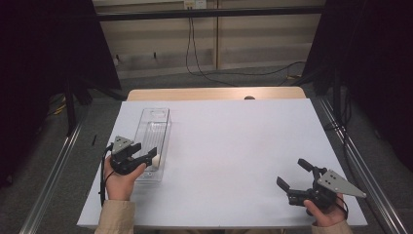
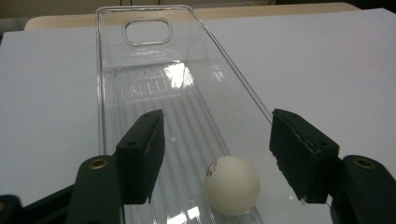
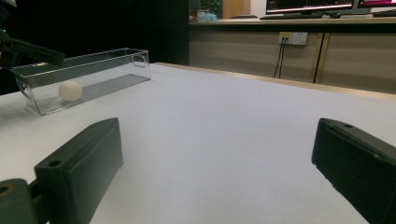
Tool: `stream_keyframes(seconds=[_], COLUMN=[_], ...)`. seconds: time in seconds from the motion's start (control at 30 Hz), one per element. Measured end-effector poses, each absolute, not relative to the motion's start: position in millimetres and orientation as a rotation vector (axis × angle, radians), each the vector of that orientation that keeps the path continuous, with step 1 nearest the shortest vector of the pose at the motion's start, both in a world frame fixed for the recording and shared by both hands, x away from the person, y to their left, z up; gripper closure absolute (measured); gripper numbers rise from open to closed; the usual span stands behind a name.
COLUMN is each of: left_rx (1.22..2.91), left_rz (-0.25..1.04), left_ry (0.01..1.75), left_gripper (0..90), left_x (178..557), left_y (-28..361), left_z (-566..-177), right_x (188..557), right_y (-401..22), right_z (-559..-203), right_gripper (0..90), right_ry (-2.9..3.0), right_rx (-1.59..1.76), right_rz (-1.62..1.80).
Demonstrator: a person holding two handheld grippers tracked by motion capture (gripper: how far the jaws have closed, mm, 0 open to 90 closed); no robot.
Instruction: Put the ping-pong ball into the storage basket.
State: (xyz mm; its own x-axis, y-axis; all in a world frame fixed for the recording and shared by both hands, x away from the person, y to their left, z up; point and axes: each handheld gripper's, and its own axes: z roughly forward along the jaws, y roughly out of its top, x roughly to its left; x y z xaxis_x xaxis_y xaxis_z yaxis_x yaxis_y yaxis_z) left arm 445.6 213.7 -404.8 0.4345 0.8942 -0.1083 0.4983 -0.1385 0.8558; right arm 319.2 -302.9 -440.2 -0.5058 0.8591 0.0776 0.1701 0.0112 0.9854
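From the high view the white ball [image 1: 155, 158] is nearly swallowed by the left gripper [image 1: 148, 157], just a pale sliver peeking past the black jaw tips, and the near end of the clear plastic bin [image 1: 164, 127] is covered by the hand [image 1: 121, 181] holding that gripper. The left gripper view cuts the bin's near wall off at the bottom edge, and there is a small mark on the ball that is too tiny to read. Over in the right gripper view the left gripper is a dark blur at the far left edge, hard to make out. Now the bin: long, narrow, see-through, with a ribbed floor and an oval handle cutout in its far end wall, and the ball is the one thing lying in it, resting on the floor at the end nearest the left gripper. Left gripper's jaws stand partly apart, one over the bin, the other over its right wall, and the ball sits loose between them, nearer the right-hand jaw, touching neither pad; there is clear air on both sides, so nothing is gripped. The right gripper [image 1: 294, 175] rests well away across the white table [image 1: 234, 141], jaws spread wide with bare tabletop between them, the bin and ball far off to its left.
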Motion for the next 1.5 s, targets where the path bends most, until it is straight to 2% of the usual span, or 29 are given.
stream_keyframes(seconds=[0.13,0.43,0.7,1.07,1.5], left_rx=[1.789,1.768,1.728,1.719,1.693], left_rz=[0.549,0.553,0.551,0.556,0.544], left_ry=[1.184,1.169,1.148,1.084,1.025], left_gripper=[28.5,23.0,9.8,3.6,3.2], left_x=[445,443,439,435,424], left_y=[212,212,212,211,217], left_z=[-405,-403,-402,-400,-404], right_x=[318,318,316,312,310], right_y=[-305,-303,-302,-307,-305], right_z=[-440,-439,-439,-438,-437], right_gripper=[1.4,1.4,1.4,1.4,1.4], right_ry=[1.712,1.706,1.715,1.709,1.711], right_rx=[1.054,1.059,1.054,1.044,1.050], right_rz=[1.534,1.535,1.527,1.511,1.504])
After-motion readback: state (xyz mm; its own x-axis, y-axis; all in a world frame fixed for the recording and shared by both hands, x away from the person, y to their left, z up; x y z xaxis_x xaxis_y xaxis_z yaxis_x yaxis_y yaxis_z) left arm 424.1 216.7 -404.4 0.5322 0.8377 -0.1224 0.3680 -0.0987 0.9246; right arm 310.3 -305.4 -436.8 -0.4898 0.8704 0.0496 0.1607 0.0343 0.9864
